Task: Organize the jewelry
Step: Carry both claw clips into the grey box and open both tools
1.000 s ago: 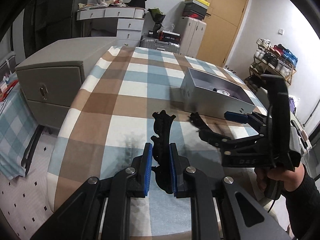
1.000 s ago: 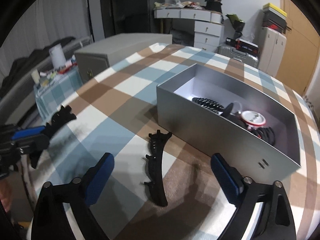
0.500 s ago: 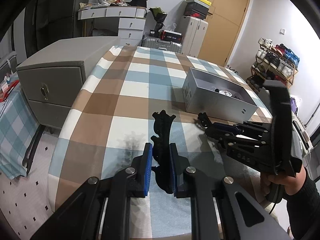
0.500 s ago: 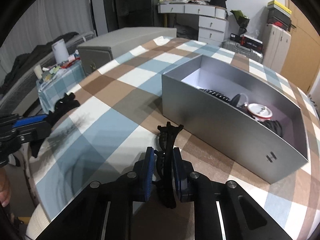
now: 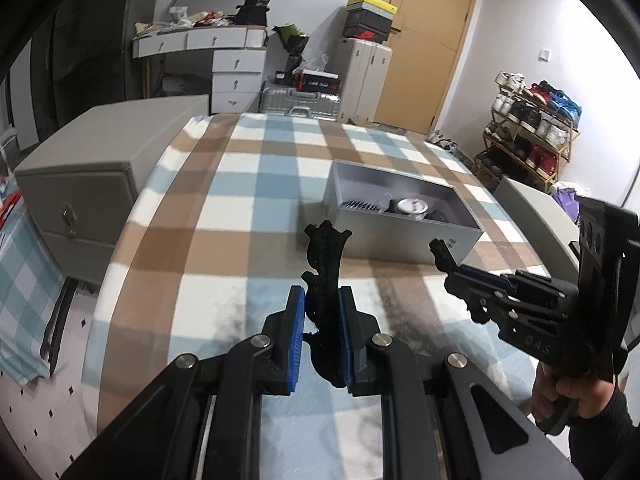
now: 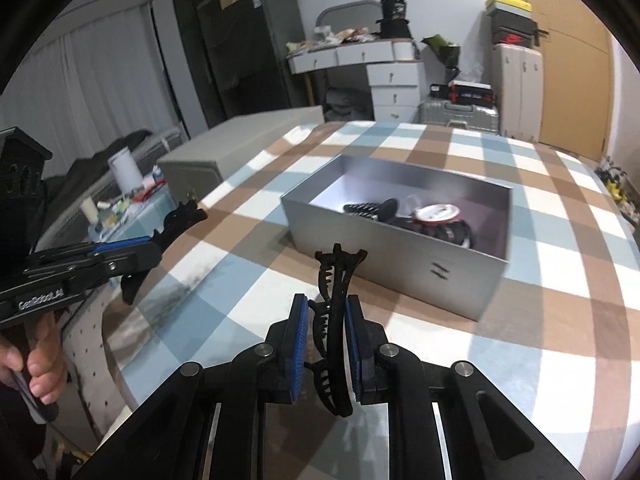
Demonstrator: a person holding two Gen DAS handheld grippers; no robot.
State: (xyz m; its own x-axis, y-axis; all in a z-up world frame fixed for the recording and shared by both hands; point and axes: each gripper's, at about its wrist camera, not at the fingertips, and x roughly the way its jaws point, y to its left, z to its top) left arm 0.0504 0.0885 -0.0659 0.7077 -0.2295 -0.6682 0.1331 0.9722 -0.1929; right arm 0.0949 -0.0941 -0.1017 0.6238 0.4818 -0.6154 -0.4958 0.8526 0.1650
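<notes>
My left gripper point(image 5: 322, 308) is shut on a black hair claw clip point(image 5: 326, 276) and holds it above the checked tablecloth point(image 5: 240, 216). My right gripper point(image 6: 327, 320) is shut on a second black claw clip point(image 6: 334, 312), lifted above the cloth, near the front of the grey box point(image 6: 384, 256). The open grey box point(image 5: 400, 244) holds black hair items and a round red-and-white tin point(image 6: 438, 213). In the left wrist view the right gripper point(image 5: 452, 268) shows at right with its clip tip point(image 5: 440, 250); in the right wrist view the left gripper point(image 6: 160, 240) shows at left.
A grey cabinet point(image 5: 80, 184) stands left of the table. A side table with clutter point(image 6: 120, 200) is beyond the left edge. A silver suitcase point(image 5: 300, 100), white drawers point(image 5: 236, 76) and a shoe rack point(image 5: 532, 128) stand further off.
My right gripper shut on the claw clip that lay on the cloth and lifted it. Both grippers have risen and moved closer to the box. The left still holds its clip.
</notes>
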